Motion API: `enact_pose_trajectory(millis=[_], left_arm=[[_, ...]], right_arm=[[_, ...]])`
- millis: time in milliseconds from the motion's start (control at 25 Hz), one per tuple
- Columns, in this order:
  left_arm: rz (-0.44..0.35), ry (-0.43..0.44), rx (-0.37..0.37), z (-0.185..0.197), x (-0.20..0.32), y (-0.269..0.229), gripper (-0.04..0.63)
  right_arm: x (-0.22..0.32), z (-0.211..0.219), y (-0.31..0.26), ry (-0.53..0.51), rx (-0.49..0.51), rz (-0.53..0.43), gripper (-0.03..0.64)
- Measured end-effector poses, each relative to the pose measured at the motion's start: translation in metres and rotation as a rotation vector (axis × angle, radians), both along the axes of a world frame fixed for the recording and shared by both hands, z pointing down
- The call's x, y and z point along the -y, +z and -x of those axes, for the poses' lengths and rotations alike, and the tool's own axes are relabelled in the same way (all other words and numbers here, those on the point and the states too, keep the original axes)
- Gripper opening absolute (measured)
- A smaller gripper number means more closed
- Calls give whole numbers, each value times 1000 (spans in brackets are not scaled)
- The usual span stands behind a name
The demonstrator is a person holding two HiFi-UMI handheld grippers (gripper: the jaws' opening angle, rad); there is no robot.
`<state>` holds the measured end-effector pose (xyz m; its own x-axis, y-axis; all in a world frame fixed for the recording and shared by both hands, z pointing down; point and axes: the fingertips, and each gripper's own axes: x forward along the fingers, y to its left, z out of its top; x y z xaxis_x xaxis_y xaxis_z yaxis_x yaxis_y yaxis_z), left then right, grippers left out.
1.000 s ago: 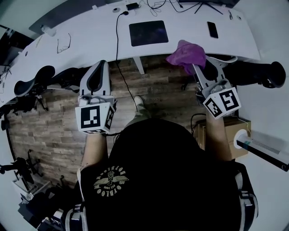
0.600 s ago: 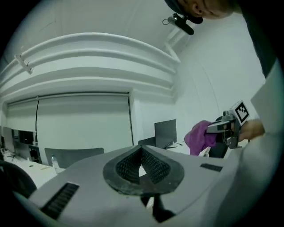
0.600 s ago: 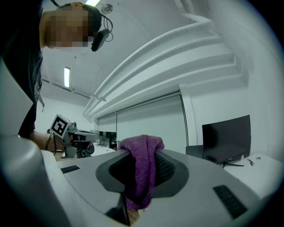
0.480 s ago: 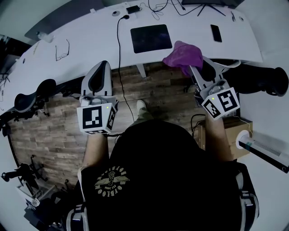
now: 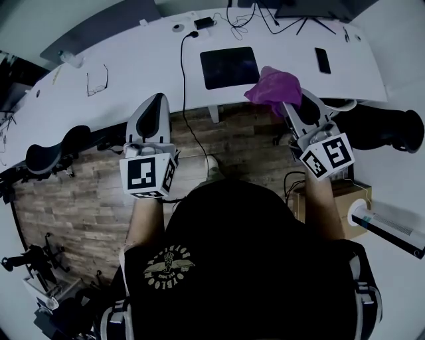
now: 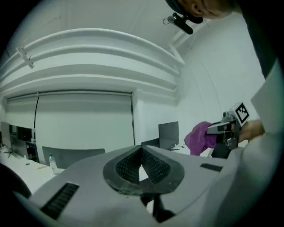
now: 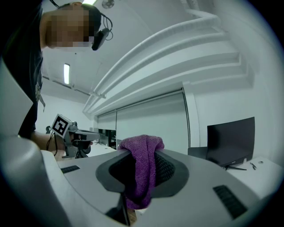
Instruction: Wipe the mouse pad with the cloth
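A dark mouse pad (image 5: 230,67) lies flat on the white desk (image 5: 133,66), near its middle. My right gripper (image 5: 287,106) is shut on a purple cloth (image 5: 273,87), which hangs bunched at the desk's front edge, just right of the pad. In the right gripper view the cloth (image 7: 142,170) is pinched between the jaws. My left gripper (image 5: 151,109) is held over the wooden floor short of the desk, left of the pad. Its jaws stand together with nothing between them, as the left gripper (image 6: 141,165) view shows. The cloth (image 6: 198,138) also appears there.
On the desk lie glasses (image 5: 97,80), a phone (image 5: 323,60), a charger with a black cable (image 5: 184,73) running off the front edge, and a monitor stand (image 5: 312,13) at the back. Office chairs (image 5: 56,147) stand left and right. A cardboard box (image 5: 345,199) sits on the floor at my right.
The desk and pad have drifted lower in the head view, nearer to me. Both grippers keep their hold and posture; the cloth now overlaps the desk's front edge.
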<state>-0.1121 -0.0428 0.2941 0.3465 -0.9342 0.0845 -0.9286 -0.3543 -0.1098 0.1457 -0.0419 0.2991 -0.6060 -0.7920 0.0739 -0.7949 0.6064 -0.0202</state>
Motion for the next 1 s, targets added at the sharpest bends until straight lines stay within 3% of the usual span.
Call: enact_pose_trajectory(millis=[1000], left_arm=[[3, 102, -53, 51, 94, 4, 3]], right_arm=[[71, 55, -19, 88, -21, -7, 86]])
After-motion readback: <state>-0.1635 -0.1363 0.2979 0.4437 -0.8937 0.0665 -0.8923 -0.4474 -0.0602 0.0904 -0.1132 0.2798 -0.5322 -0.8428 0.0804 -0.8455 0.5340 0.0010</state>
